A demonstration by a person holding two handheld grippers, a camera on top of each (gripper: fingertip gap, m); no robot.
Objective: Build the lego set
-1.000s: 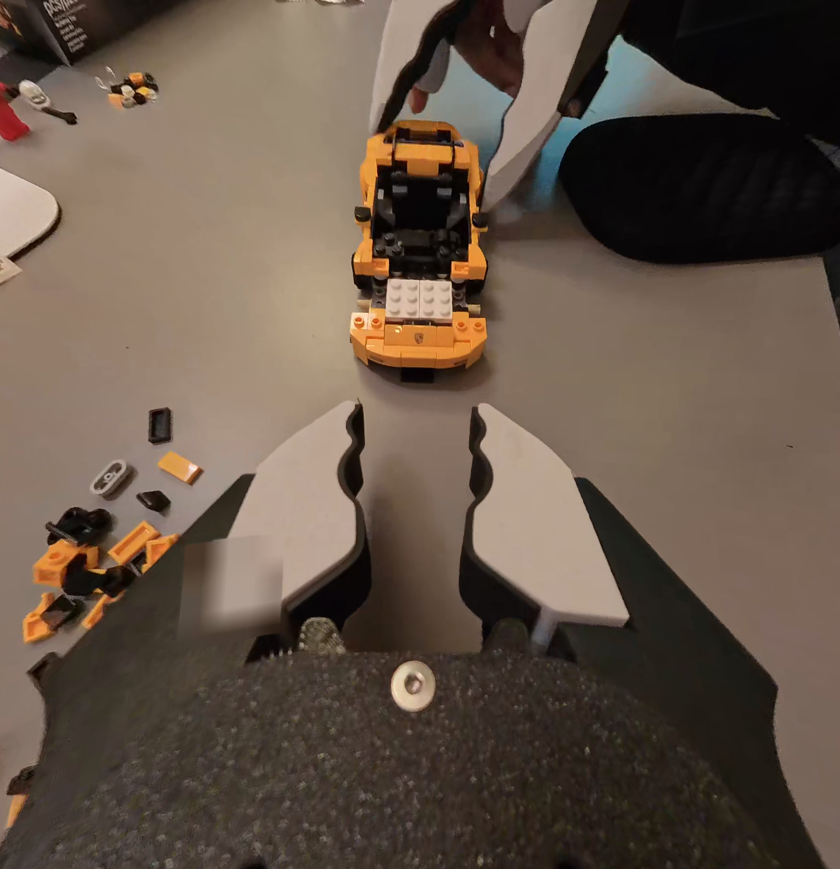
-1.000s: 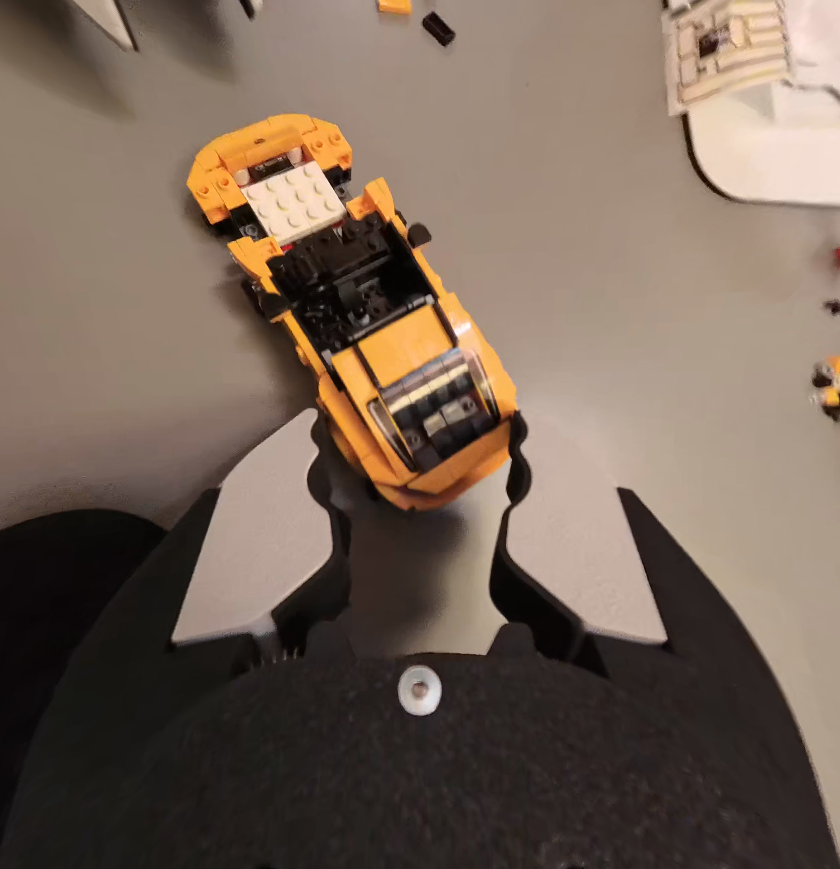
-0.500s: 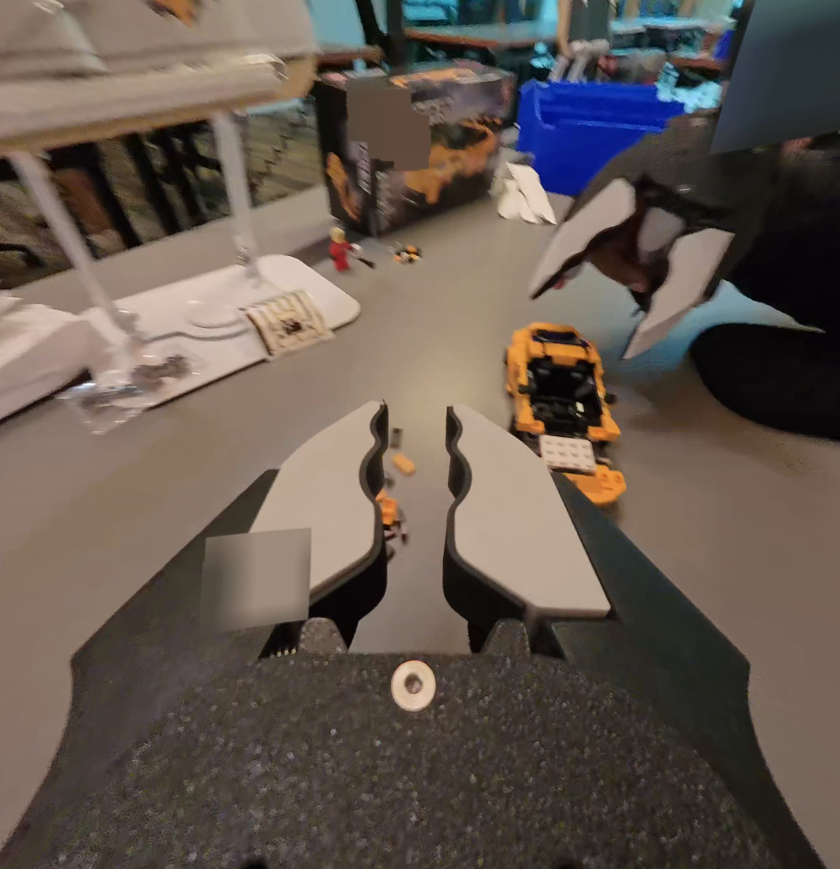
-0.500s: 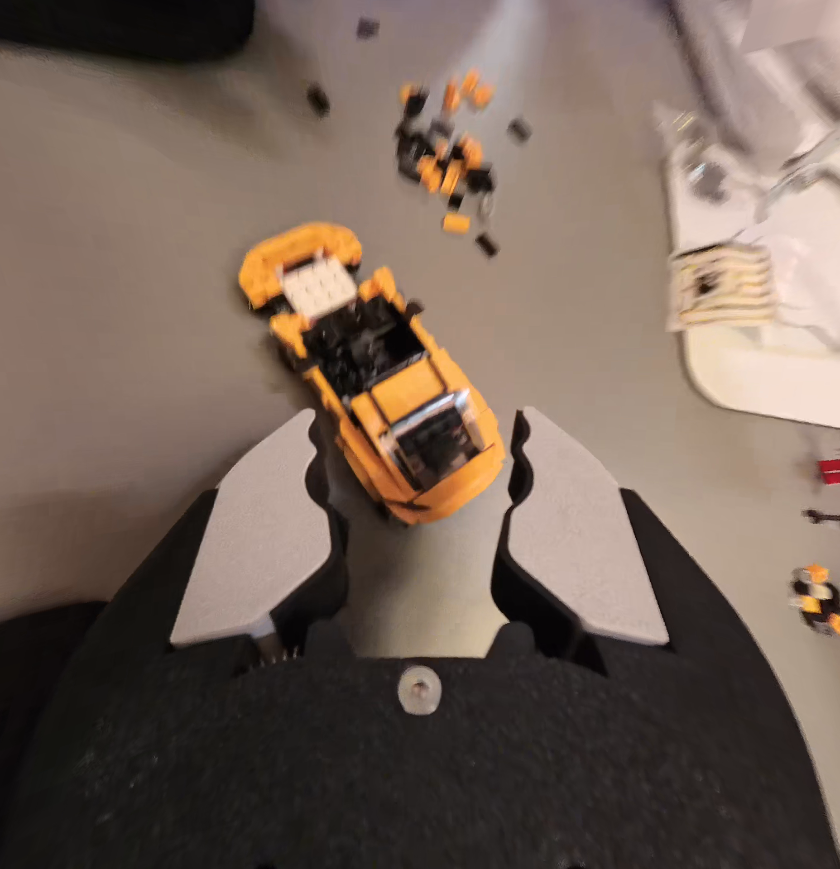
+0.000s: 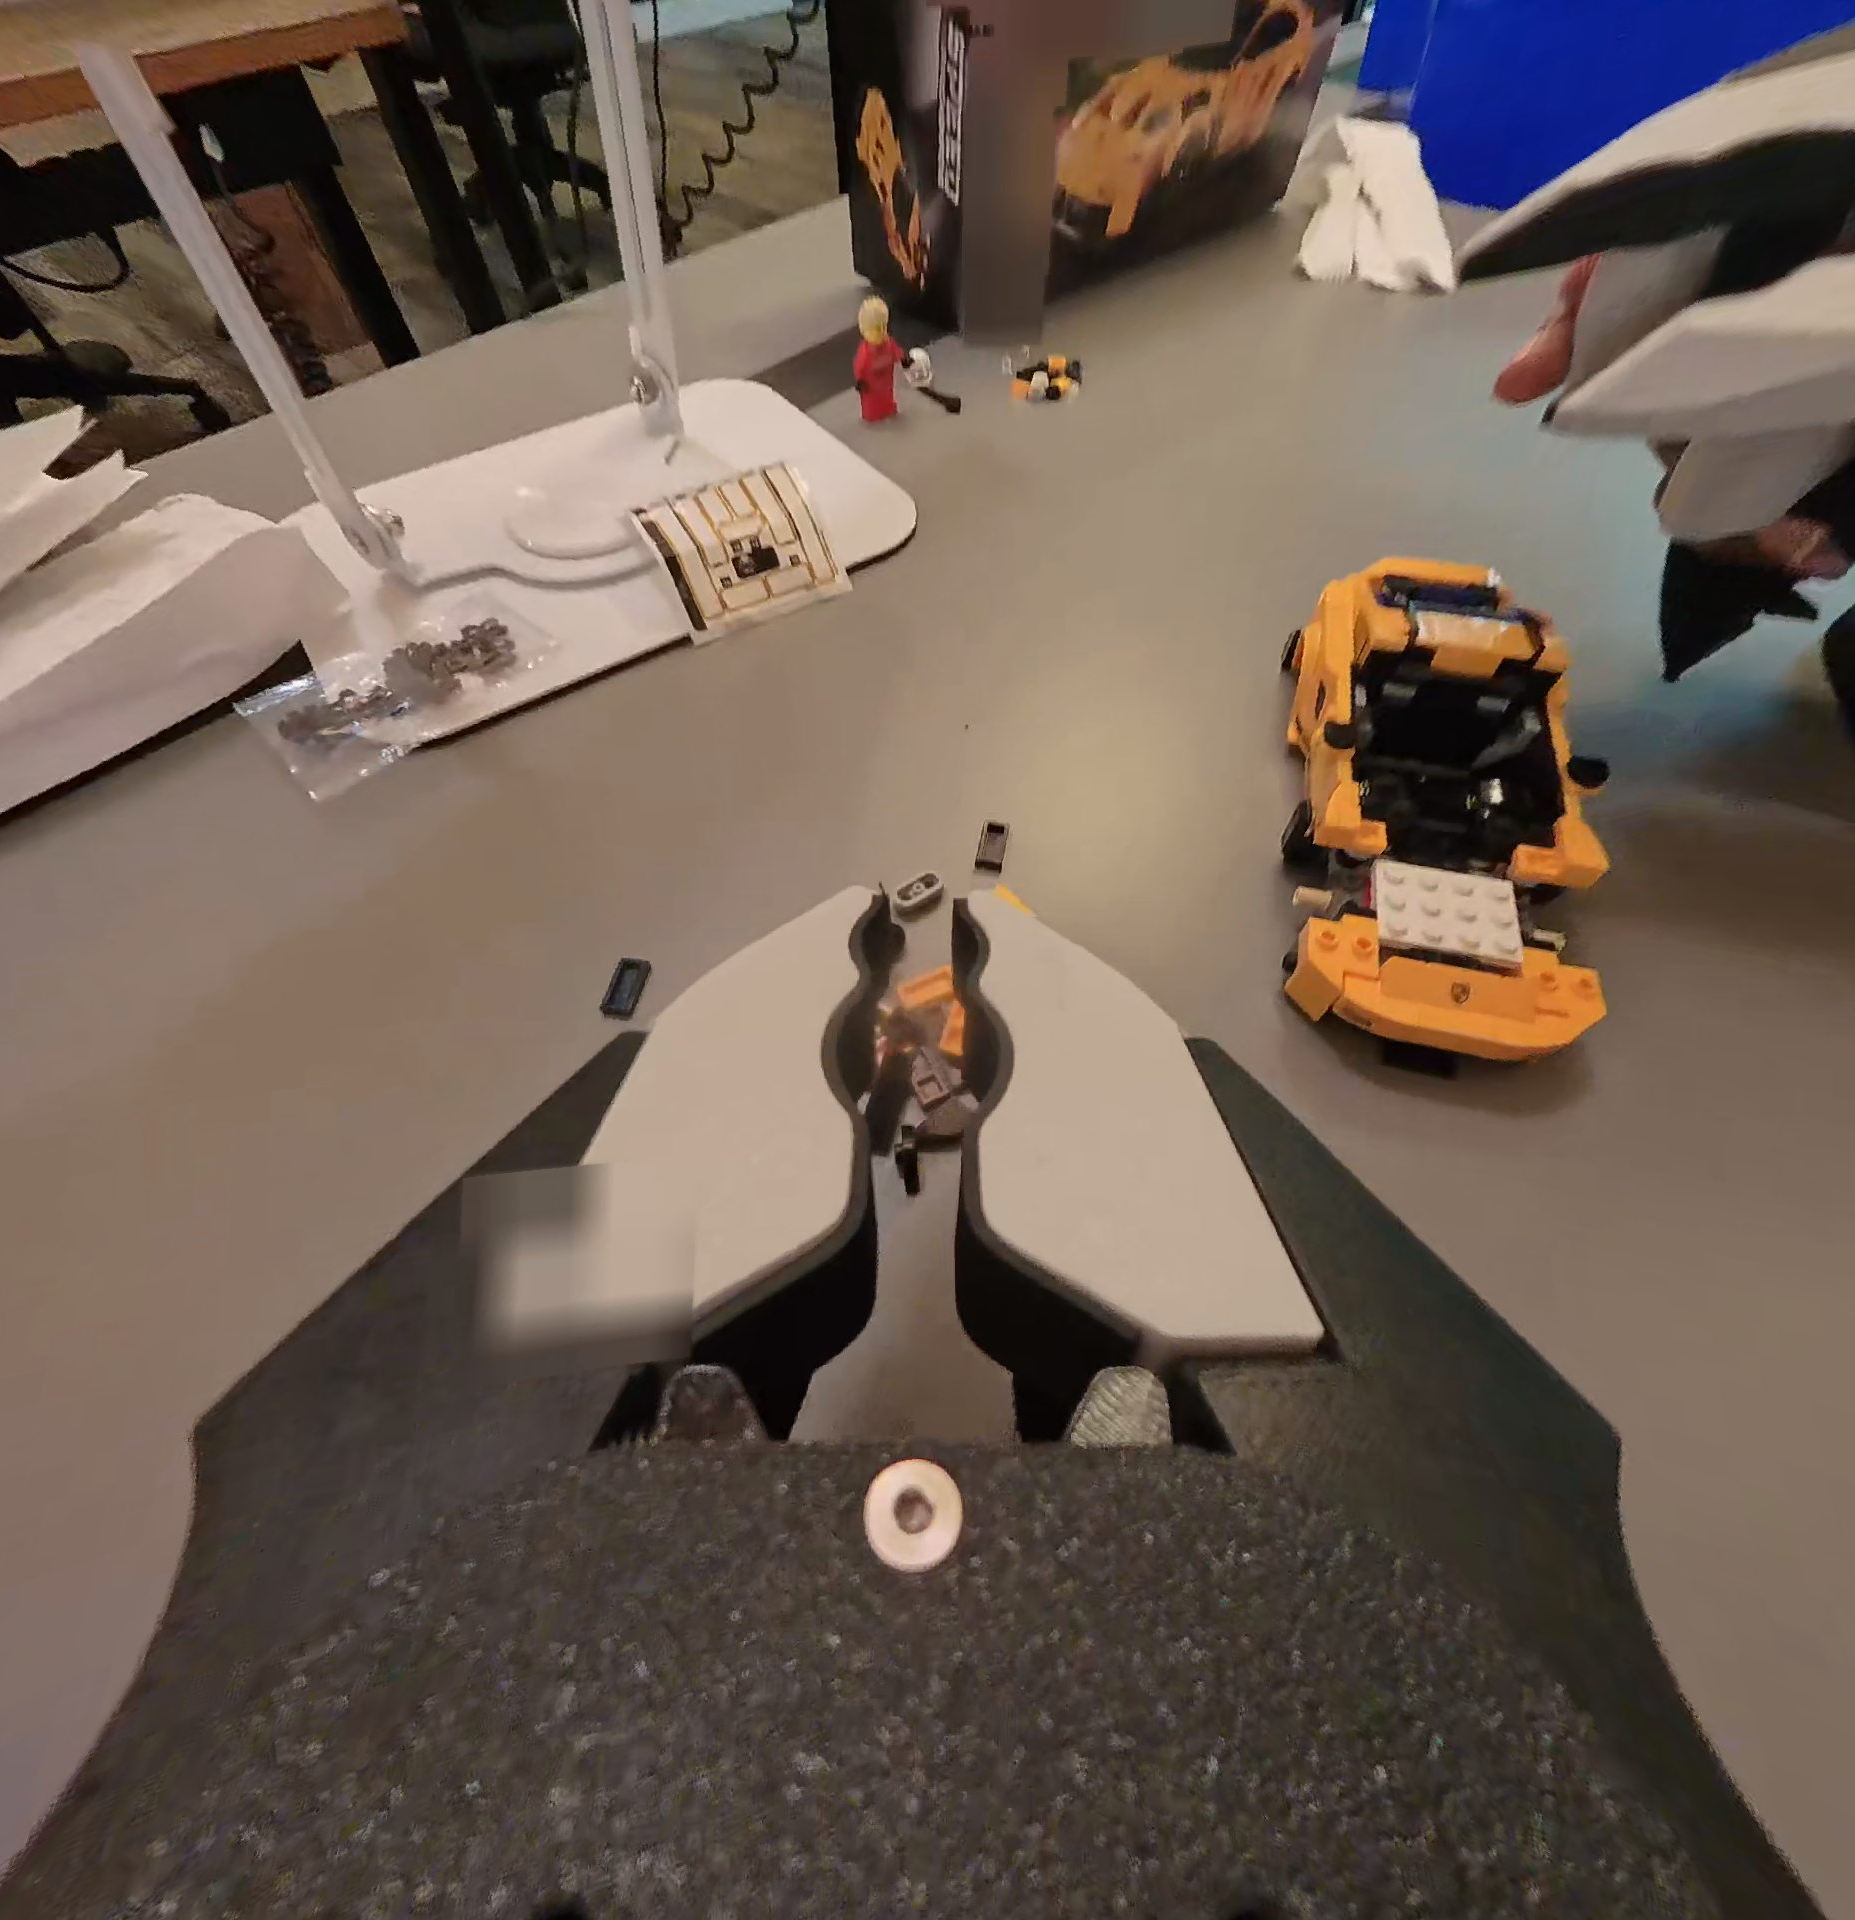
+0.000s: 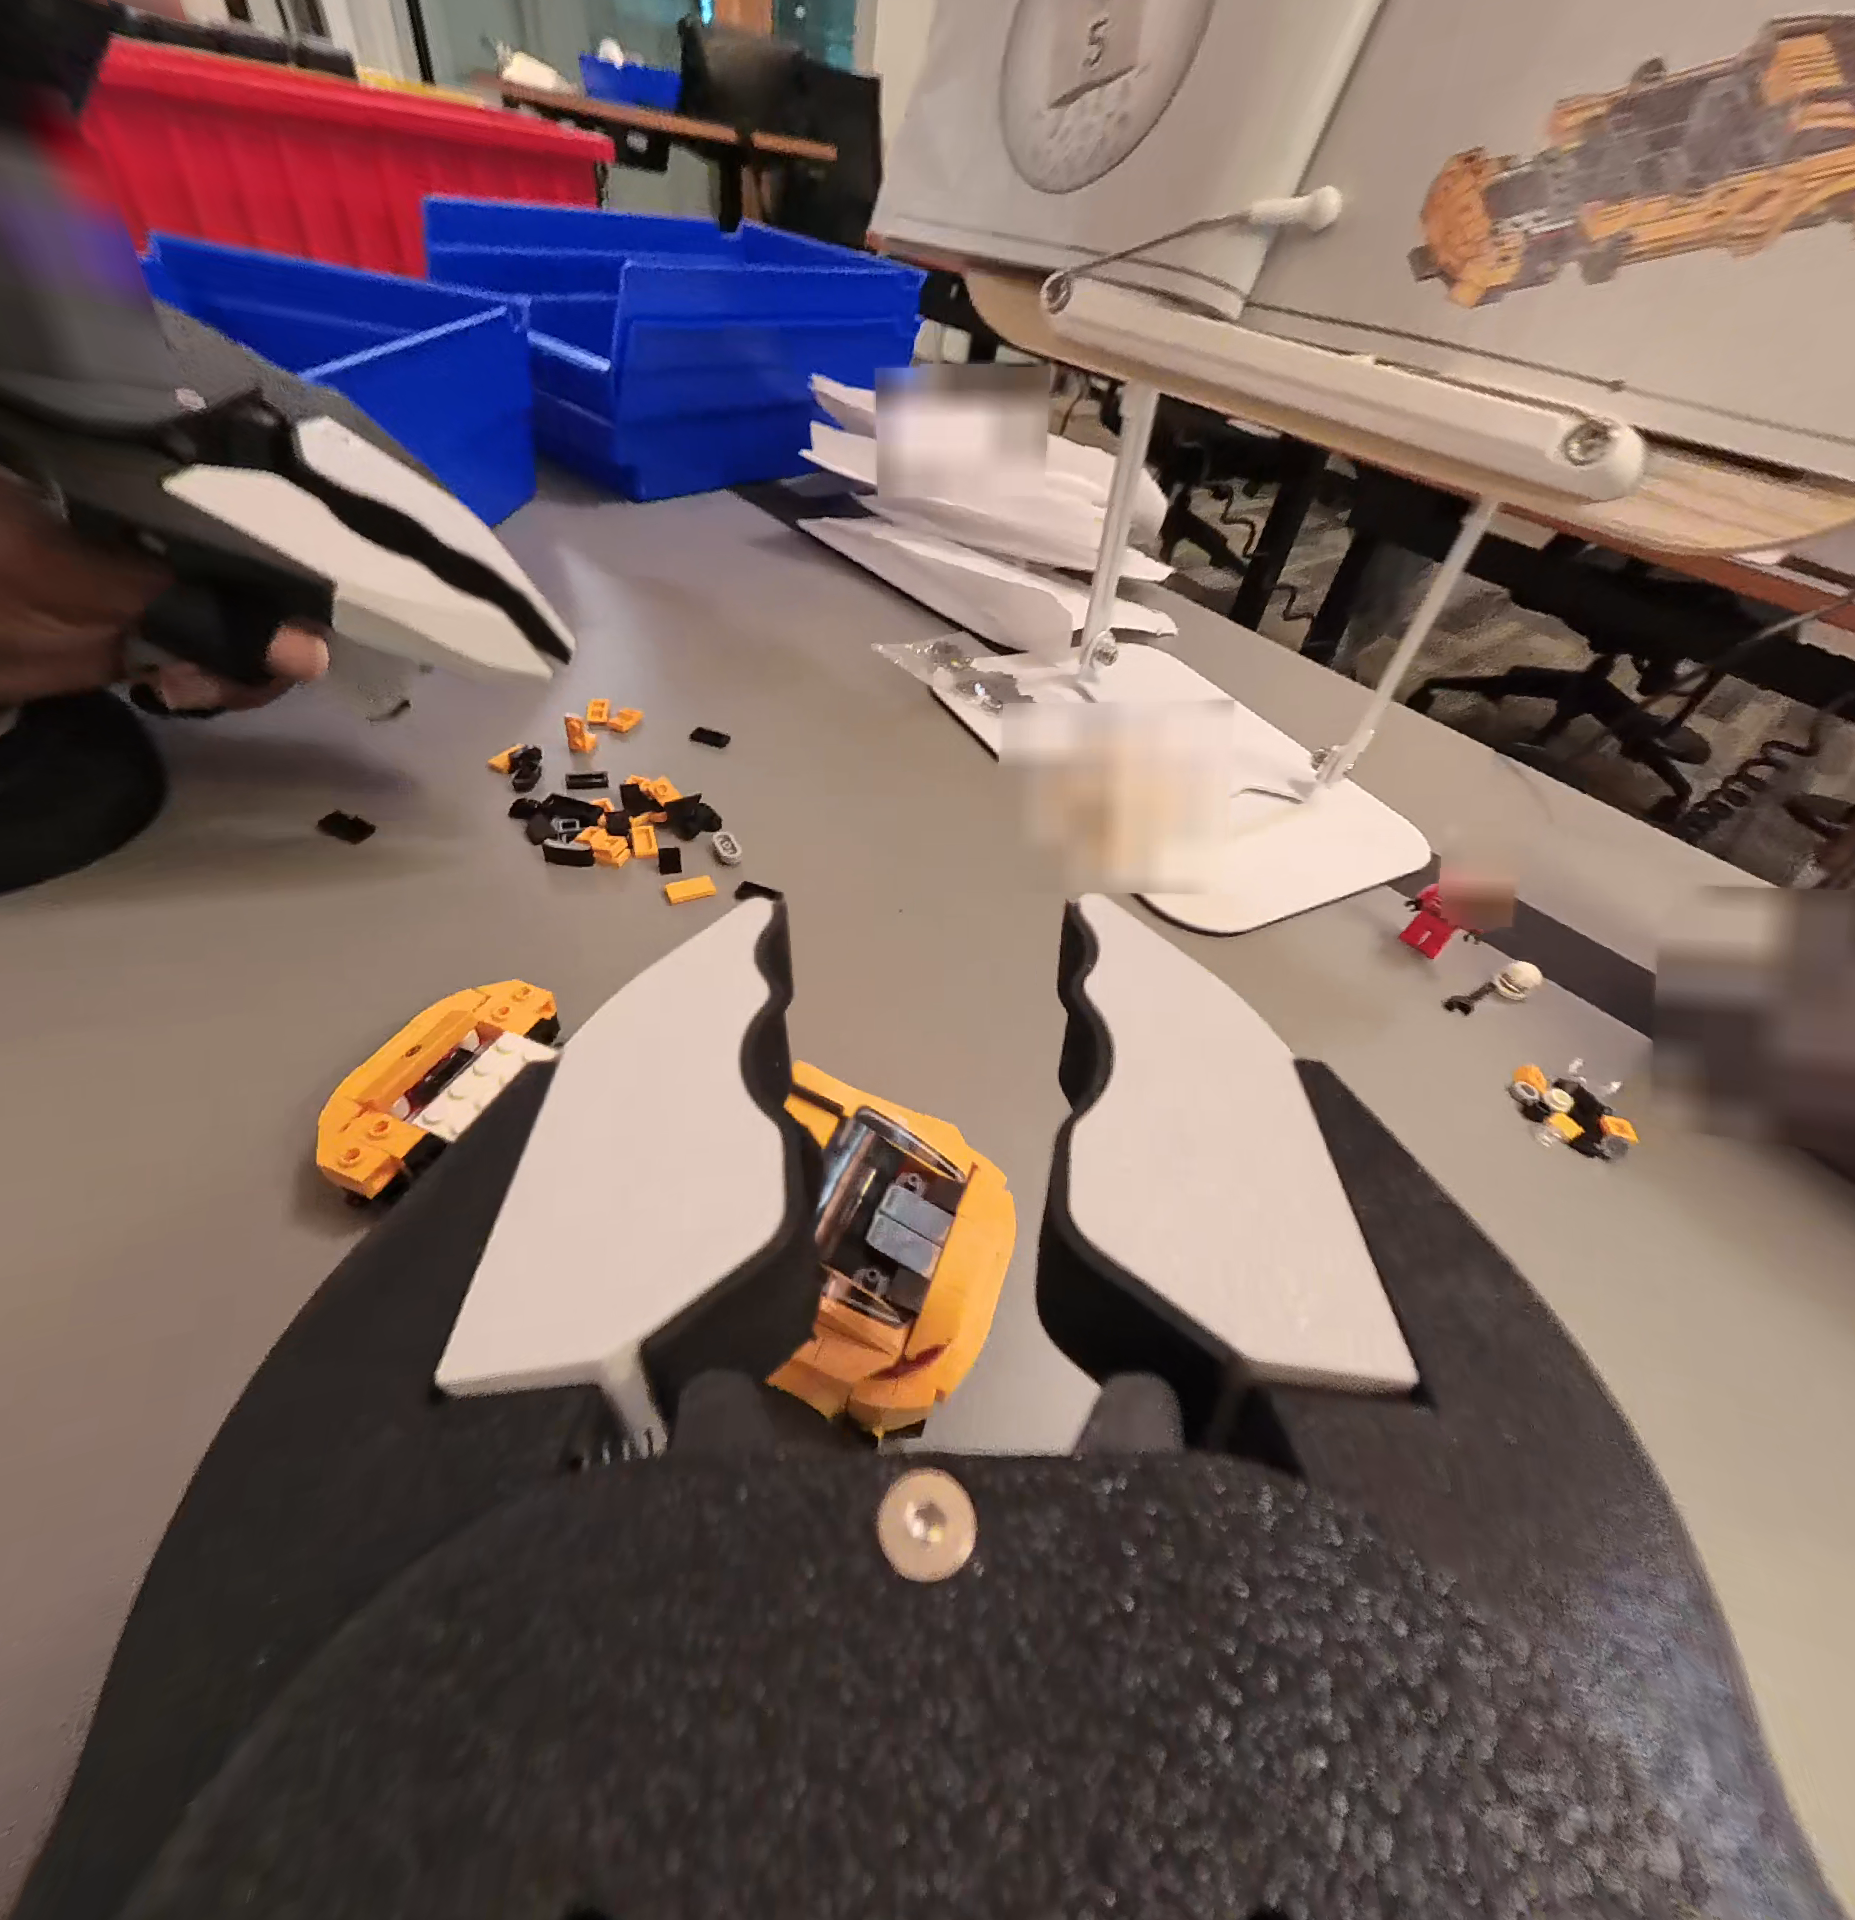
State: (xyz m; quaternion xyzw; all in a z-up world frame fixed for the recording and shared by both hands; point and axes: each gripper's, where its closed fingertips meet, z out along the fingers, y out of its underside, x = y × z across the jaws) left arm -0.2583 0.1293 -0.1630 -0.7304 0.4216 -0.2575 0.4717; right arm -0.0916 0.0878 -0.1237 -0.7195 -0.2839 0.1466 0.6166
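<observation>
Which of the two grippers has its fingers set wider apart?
The right gripper: a broad gap separates its fingers above the orange Lego car. The left gripper's fingers leave only a narrow slit.

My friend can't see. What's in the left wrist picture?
The left tongs, nearly closed and empty, hover over a pile of small orange and black bricks on a grey table. A half-built orange brick car sits to the right.

Bare table (image 5: 694,790) separates the loose bricks (image 5: 928,1049) from the car (image 5: 1437,821) and stand base (image 5: 632,520).
</observation>
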